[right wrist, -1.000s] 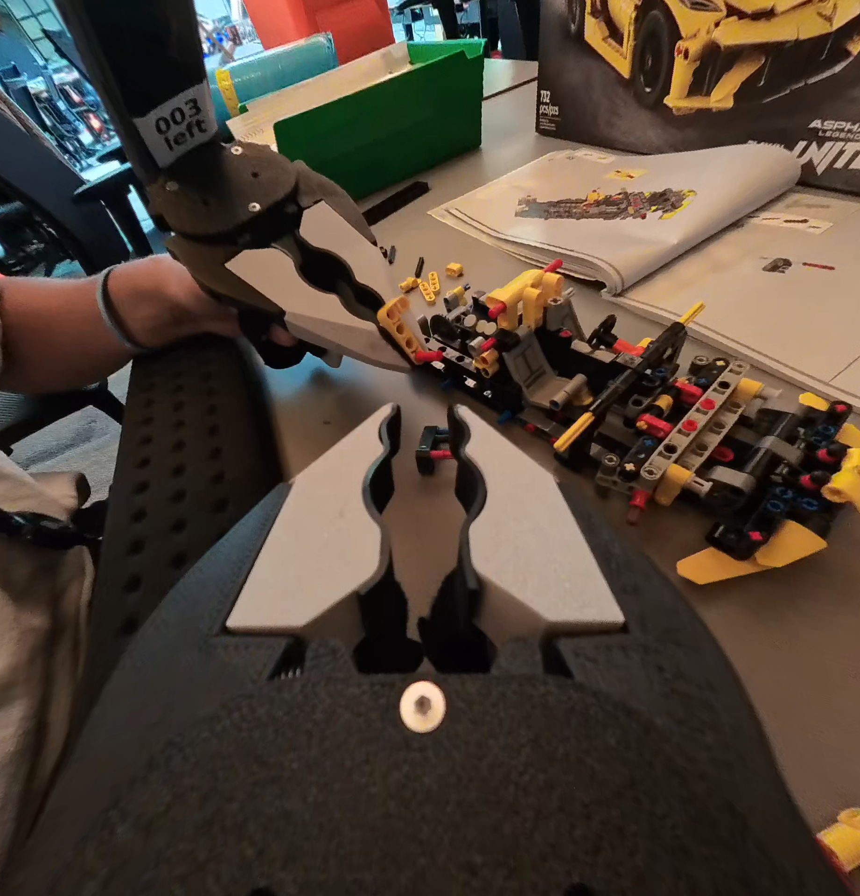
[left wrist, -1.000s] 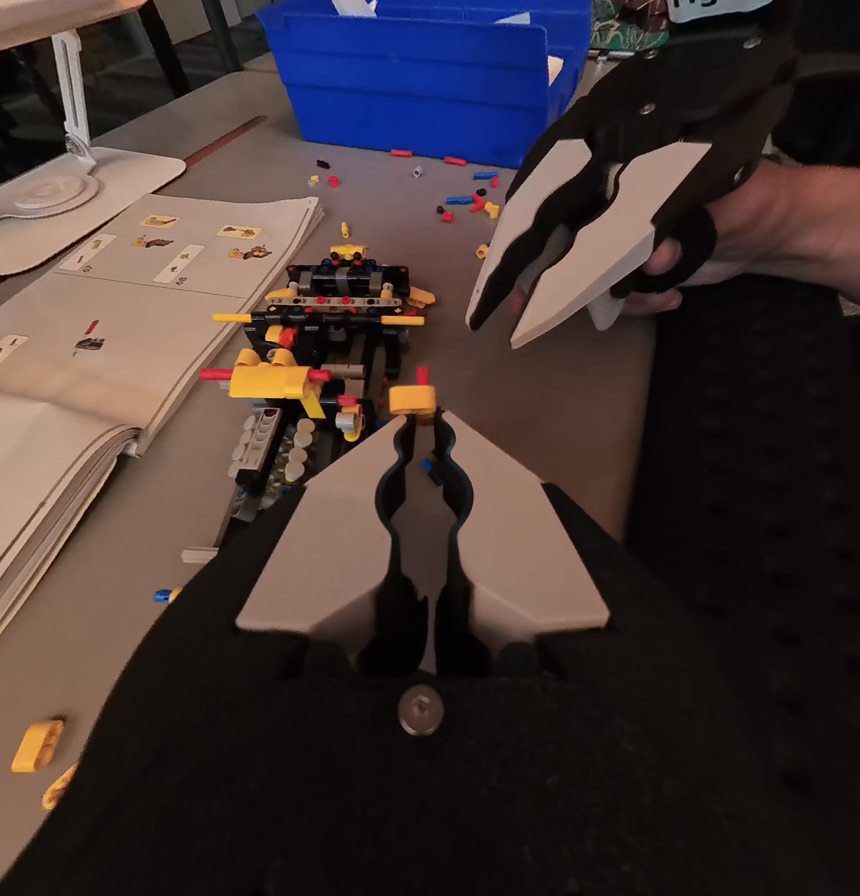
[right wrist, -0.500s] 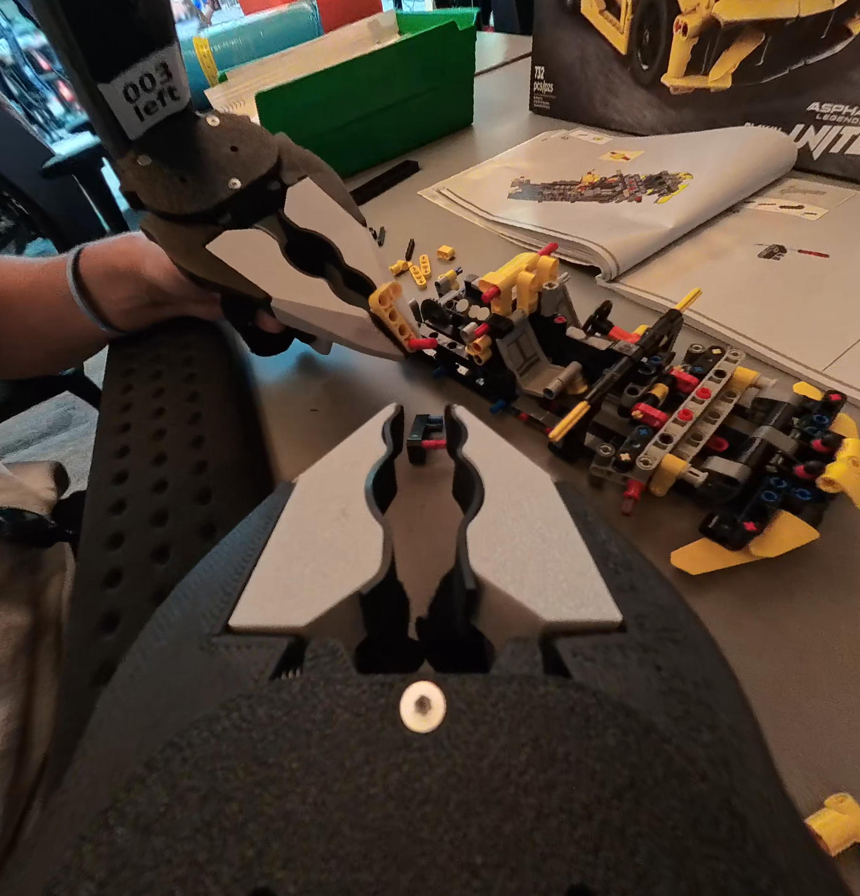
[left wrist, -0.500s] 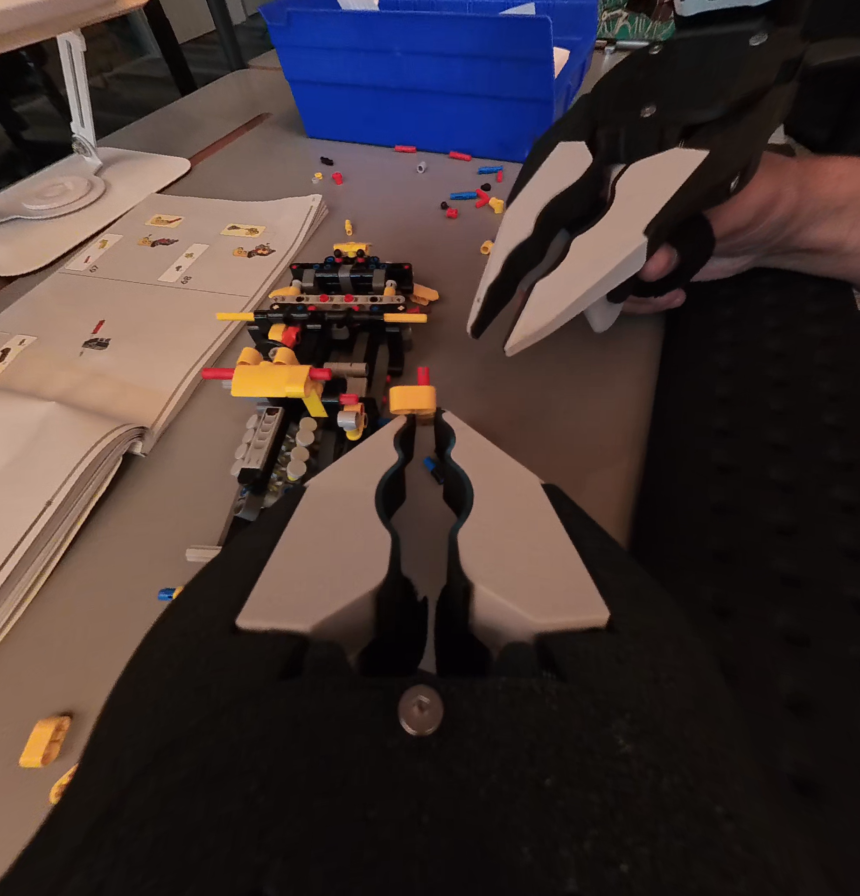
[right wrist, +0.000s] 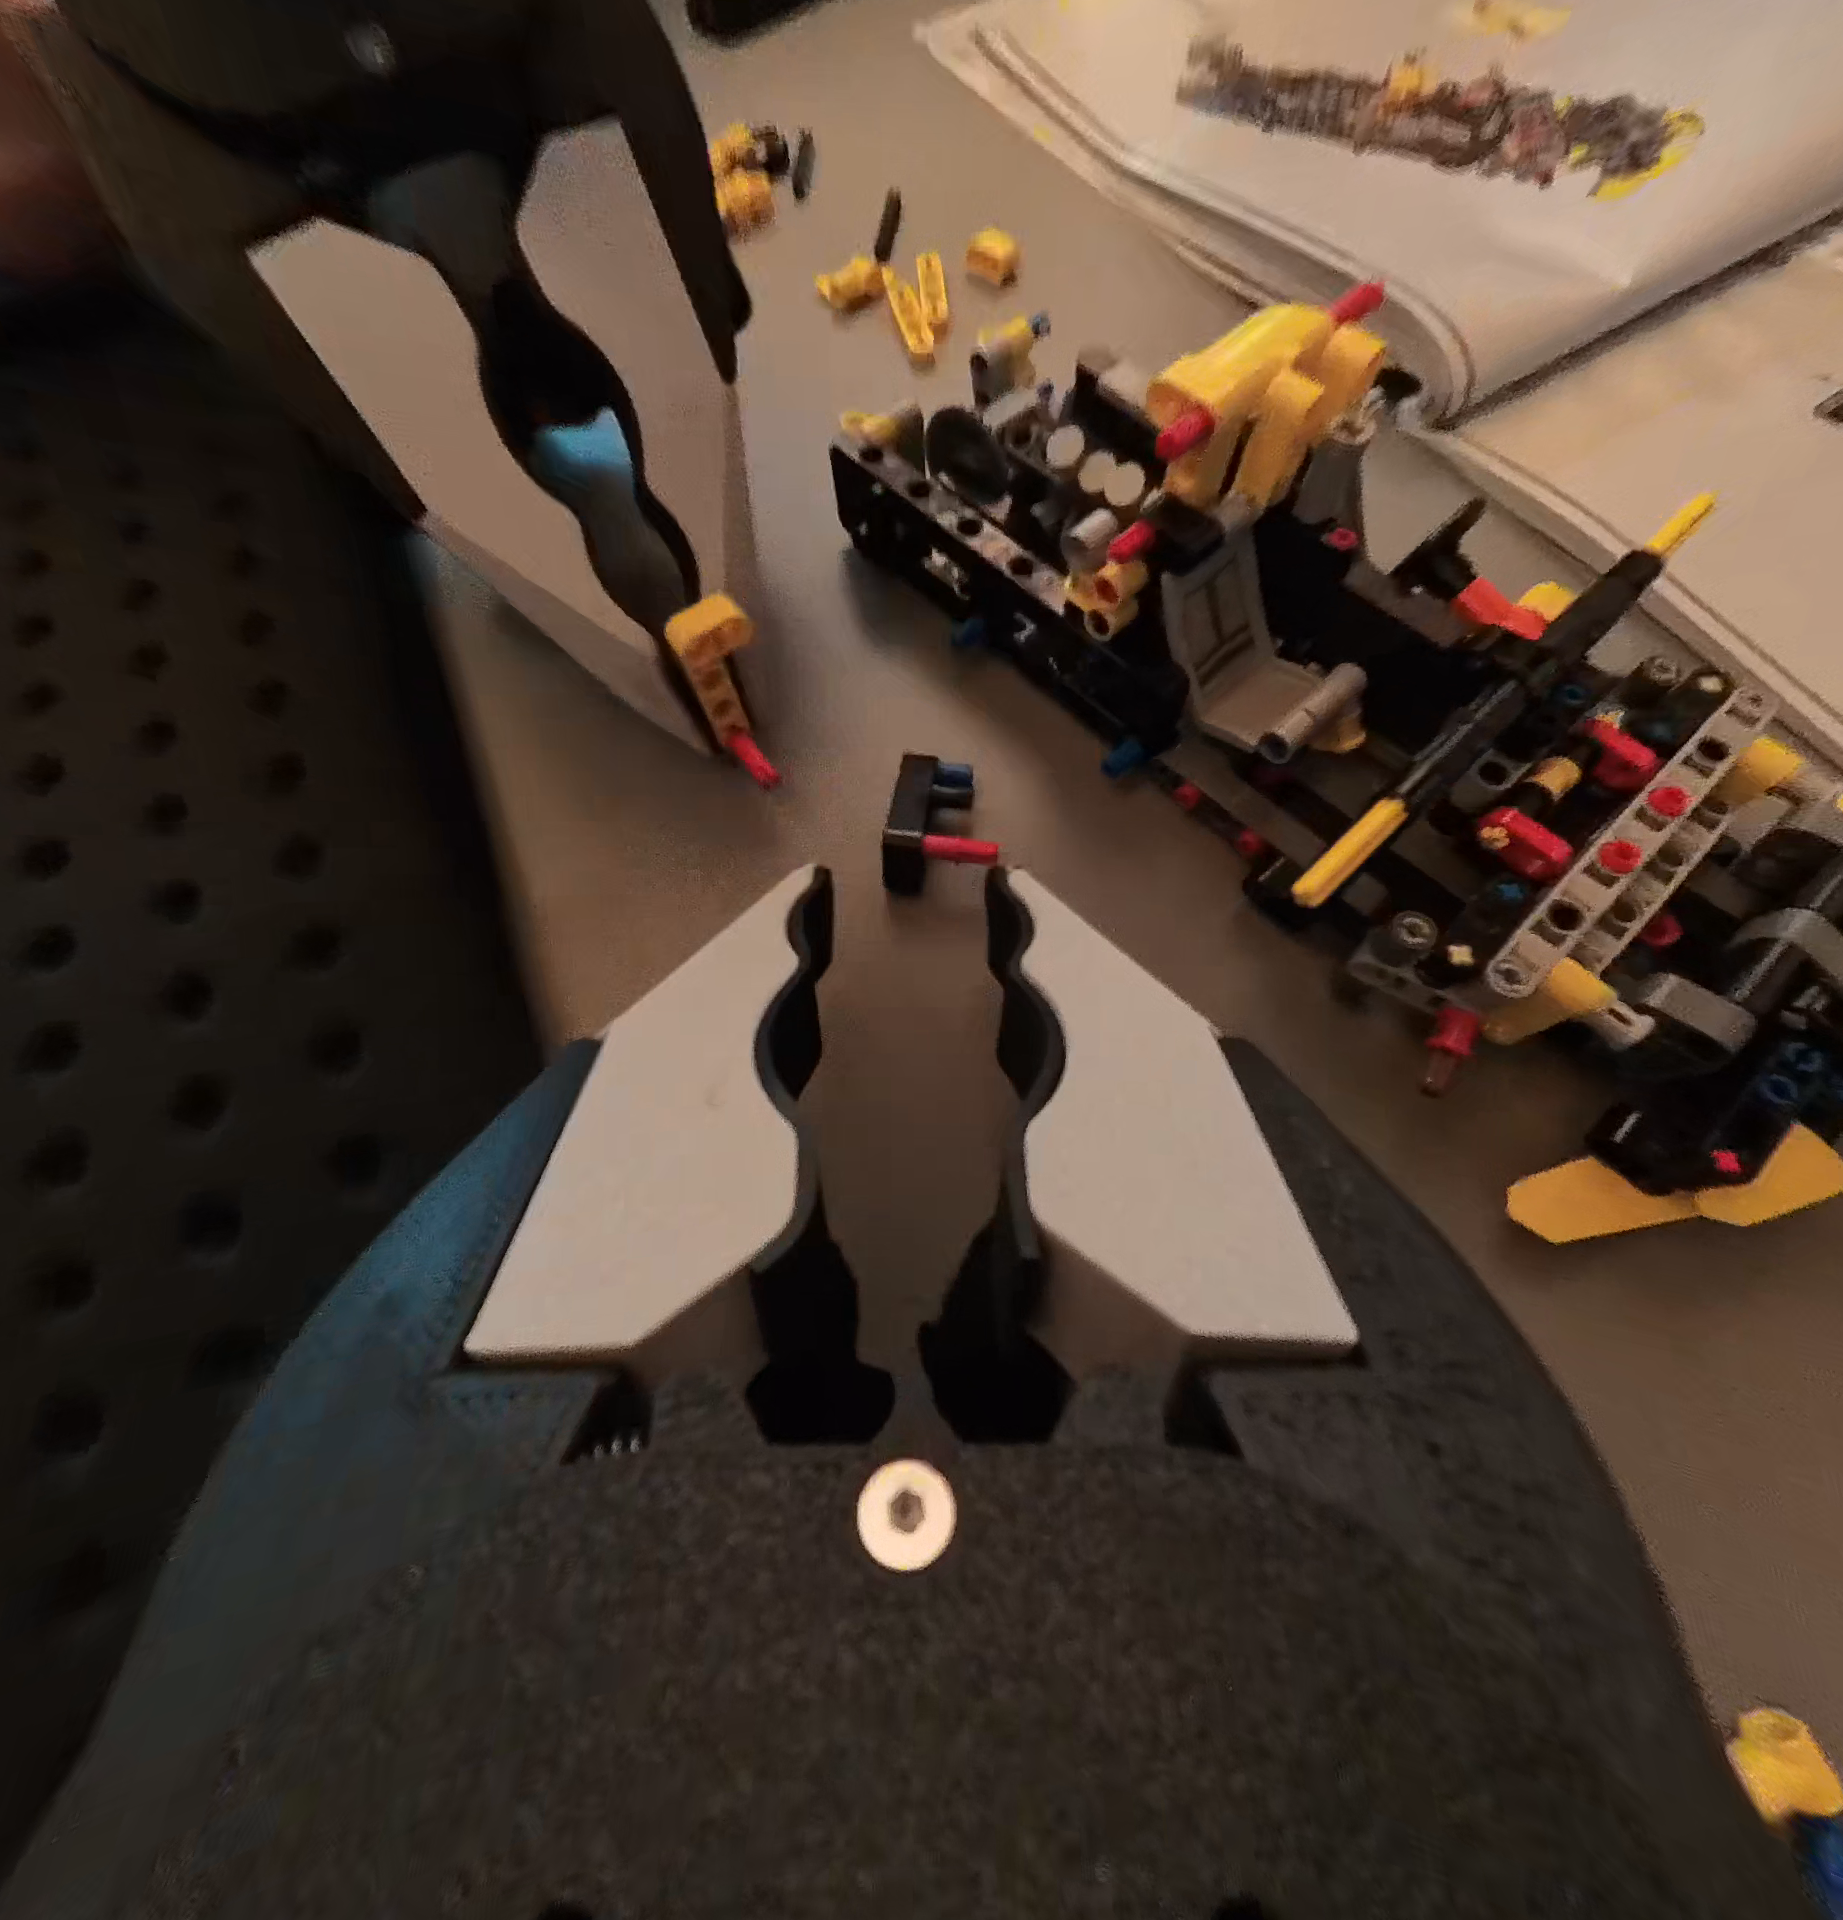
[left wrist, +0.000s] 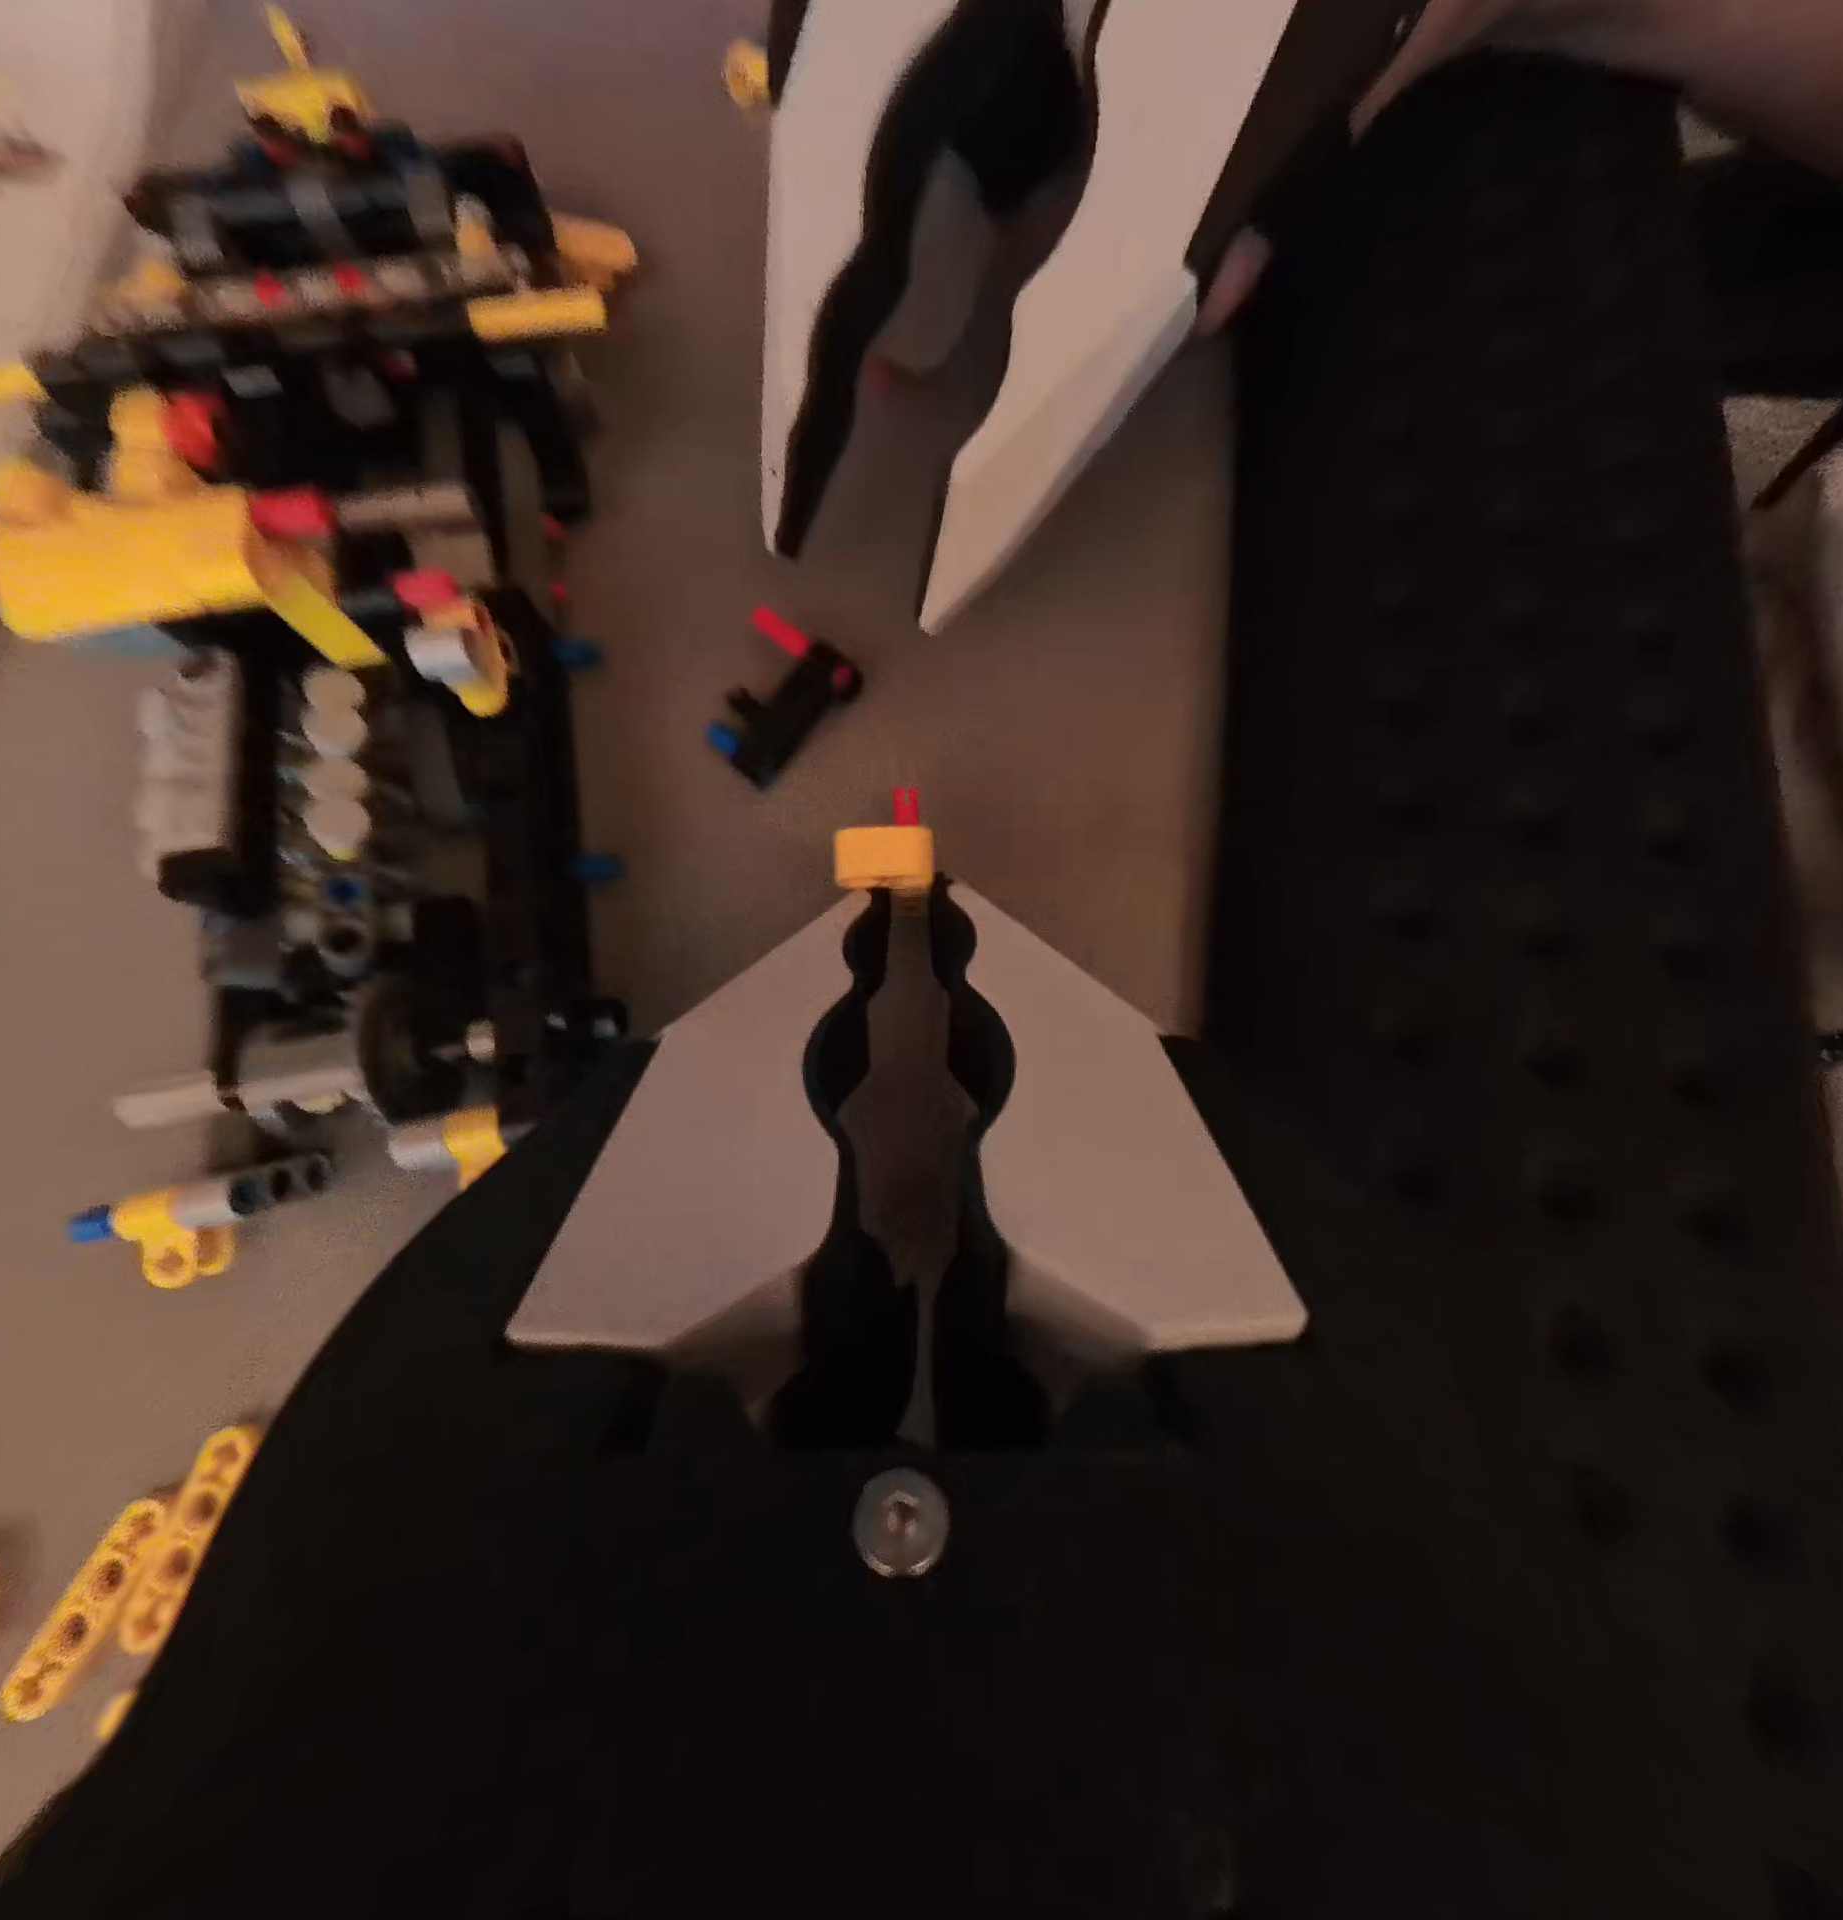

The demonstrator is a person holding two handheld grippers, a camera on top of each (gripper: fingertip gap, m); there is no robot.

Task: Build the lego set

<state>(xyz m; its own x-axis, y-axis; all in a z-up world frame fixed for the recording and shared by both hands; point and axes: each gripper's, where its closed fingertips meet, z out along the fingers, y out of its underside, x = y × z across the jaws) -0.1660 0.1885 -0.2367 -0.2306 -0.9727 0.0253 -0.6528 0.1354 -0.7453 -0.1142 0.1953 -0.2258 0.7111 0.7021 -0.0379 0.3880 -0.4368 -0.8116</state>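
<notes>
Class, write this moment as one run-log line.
left gripper: shut on yellow beam | right gripper: open, empty | black piece: on table, ahead of its fingertips | car chassis: untouched

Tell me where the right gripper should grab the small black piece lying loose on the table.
Grip the black body of the small black piece, probably across its narrow sides, coming straight ahead with the open right gripper. Its red pin and blue pin stick out to the right, so stay clear of them.
</notes>
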